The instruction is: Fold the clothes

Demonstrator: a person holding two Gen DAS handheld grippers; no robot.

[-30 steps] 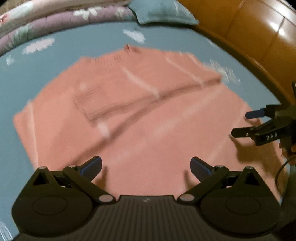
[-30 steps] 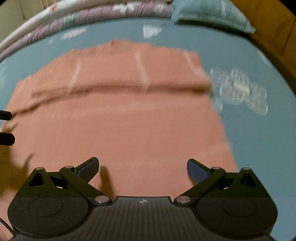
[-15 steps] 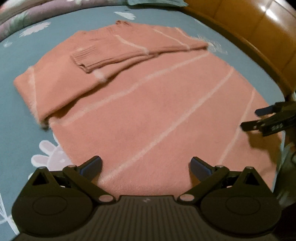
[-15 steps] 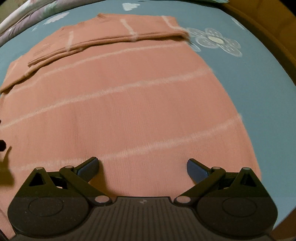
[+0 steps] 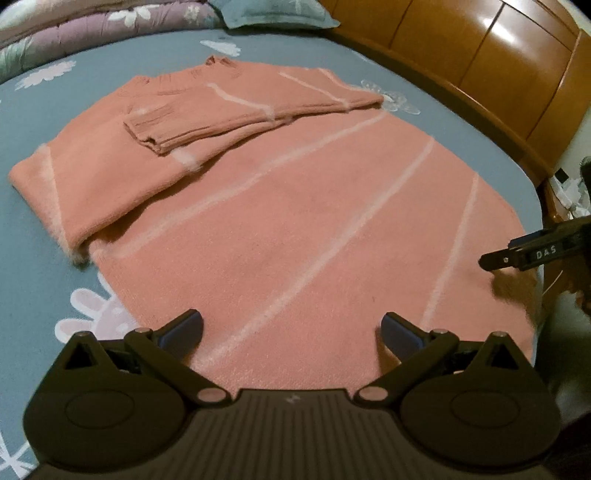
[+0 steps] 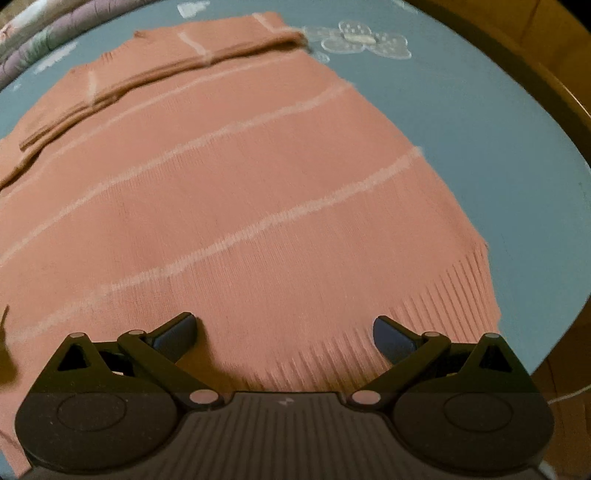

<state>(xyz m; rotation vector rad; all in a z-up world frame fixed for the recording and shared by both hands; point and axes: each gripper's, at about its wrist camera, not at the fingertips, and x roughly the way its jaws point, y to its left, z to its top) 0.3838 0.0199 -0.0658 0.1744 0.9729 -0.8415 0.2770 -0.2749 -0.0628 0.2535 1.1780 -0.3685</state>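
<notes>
Since both grippers hang spread wide over the near hem with nothing between the fingers, the risks all sit in the coming grab.

Sweater: the pink sweater lies flat on the blue bedsheet, neck at 12 o'clock, ribbed hem at 6 o'clock, both sleeves already folded across the chest.

Left gripper: the left gripper is fully open and empty, poised over the hem's 7 o'clock corner.

Right gripper: the right gripper is just as open and empty, over the ribbing toward the 5 o'clock corner; in the left view it shows side-on at 3 o'clock, where its opening is hard to read.

Risk, thin pinch: catching only the top layer of knit would likely drag it off the back layer and wrinkle the fold.

Risk, sheet: biting too deep may lift the bedsheet along with the hem.

Risk, sleeves: an uneven lift, one corner ahead of the other, could probably slide the stacked sleeves off at 11 o'clock.

Edges: the wooden headboard curves from 1 to 3 o'clock; a pillow and quilt line 12 o'clock.

Open room: bare sheet at 9 o'clock and between sweater and headboard leaves space to swing.
</notes>
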